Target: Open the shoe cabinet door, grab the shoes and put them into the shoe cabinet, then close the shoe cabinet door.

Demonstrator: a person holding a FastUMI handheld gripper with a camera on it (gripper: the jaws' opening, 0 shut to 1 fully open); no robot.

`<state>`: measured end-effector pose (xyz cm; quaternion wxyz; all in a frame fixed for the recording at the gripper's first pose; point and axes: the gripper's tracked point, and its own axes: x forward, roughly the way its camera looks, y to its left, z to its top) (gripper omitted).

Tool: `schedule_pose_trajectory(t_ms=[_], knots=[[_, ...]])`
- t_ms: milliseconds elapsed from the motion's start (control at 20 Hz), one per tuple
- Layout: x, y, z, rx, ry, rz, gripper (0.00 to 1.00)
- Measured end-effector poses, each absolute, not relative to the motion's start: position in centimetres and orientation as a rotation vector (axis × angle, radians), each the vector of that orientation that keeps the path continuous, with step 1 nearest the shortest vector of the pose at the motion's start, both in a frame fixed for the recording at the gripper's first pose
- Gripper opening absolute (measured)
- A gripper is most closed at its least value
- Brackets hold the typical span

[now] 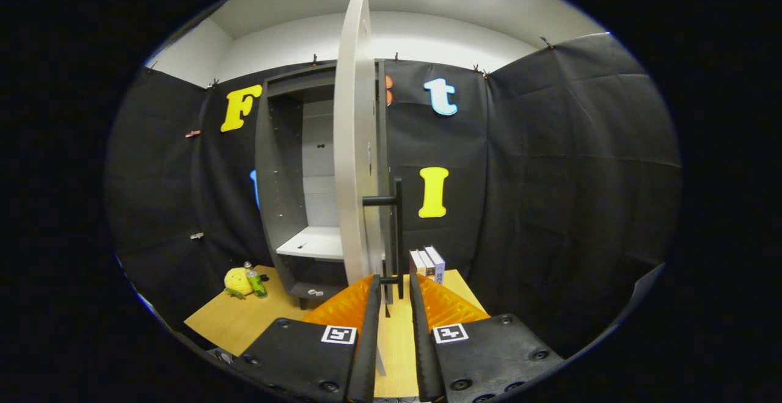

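The grey shoe cabinet [287, 183] stands on a wooden table [244, 320] against the booth wall. Its pale door [353, 146] is swung wide open and faces me almost edge-on. Inside, a white shelf [311, 243] lies bare. The door's black vertical handle [398, 226] runs down to my gripper [395, 281]. Its lower end sits between the fingertips [374, 287] with a gap on either side, so the gripper is open. A small pale item [314, 292] lies low at the cabinet's base; I cannot tell what it is.
A yellow plush toy [235, 282] and a green bottle [256, 282] sit on the table left of the cabinet. Some upright boxes or books [427, 262] stand just right of the door. Black cloth walls close in behind and to the right.
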<state>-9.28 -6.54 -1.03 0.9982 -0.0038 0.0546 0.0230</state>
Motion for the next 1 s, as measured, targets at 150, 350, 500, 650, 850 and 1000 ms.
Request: schedule_pose_trajectory(t_ms=[150, 350, 500, 650, 850, 1000], knots=[[-11.0, -4.5, -1.6, -0.005, 0.097, 0.108, 0.43], [-12.1, 0.2, -5.8, -0.029, 0.204, 0.234, 0.84], [-11.8, 3.6, -9.5, -0.029, 0.297, 0.306, 0.99], [-11.7, 7.3, -14.1, 0.013, 0.419, 0.352, 0.99], [-10.6, 10.6, -21.9, -0.014, 0.596, 0.356, 0.99], [-9.5, 12.7, -28.1, 0.015, 0.725, 0.345, 0.99]])
